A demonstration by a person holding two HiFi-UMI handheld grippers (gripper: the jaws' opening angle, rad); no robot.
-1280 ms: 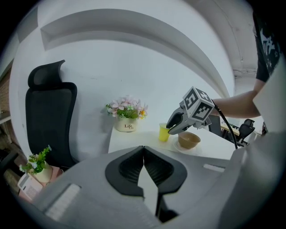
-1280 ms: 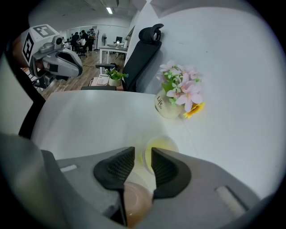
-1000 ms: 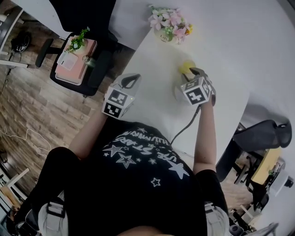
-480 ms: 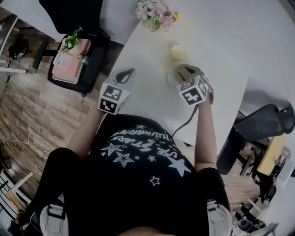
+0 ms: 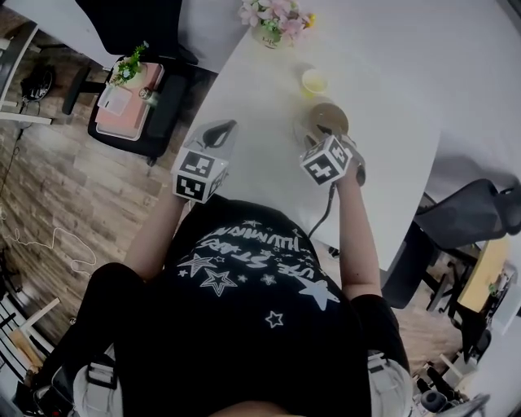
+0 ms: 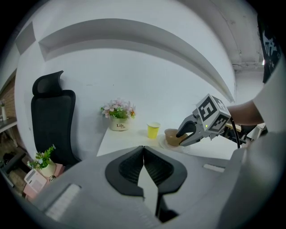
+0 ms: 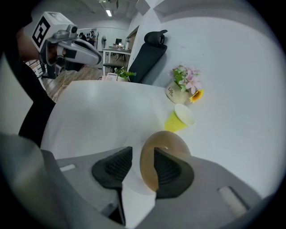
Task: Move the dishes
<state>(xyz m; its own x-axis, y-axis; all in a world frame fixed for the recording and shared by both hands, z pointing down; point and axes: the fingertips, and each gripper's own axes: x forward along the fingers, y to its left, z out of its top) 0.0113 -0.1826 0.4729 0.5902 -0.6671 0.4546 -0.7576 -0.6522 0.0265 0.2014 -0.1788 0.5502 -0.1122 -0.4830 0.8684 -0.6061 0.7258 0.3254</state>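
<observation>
**Dish pick-up: right tool at the bowl's rim, left tool idle**

Head view: we list a brown translucent bowl [image 5: 327,116] on a pale saucer [image 5: 300,130], upper centre of the white table [image 5: 269,81]. The right gripper [image 5: 332,138] sits just below it and the left gripper [image 5: 221,130] at centre left.
Left gripper view: jaws pressed together, nothing between them.
Right gripper view: jaws narrowly apart, astride the bowl's near wall, not yet pinching.
We judge the next move is to close on the wall and lift level.
A yellow paper cup [image 5: 314,81] and a potted pink flower arrangement [image 5: 273,18] stand beyond the bowl, crowding any forward move.
</observation>
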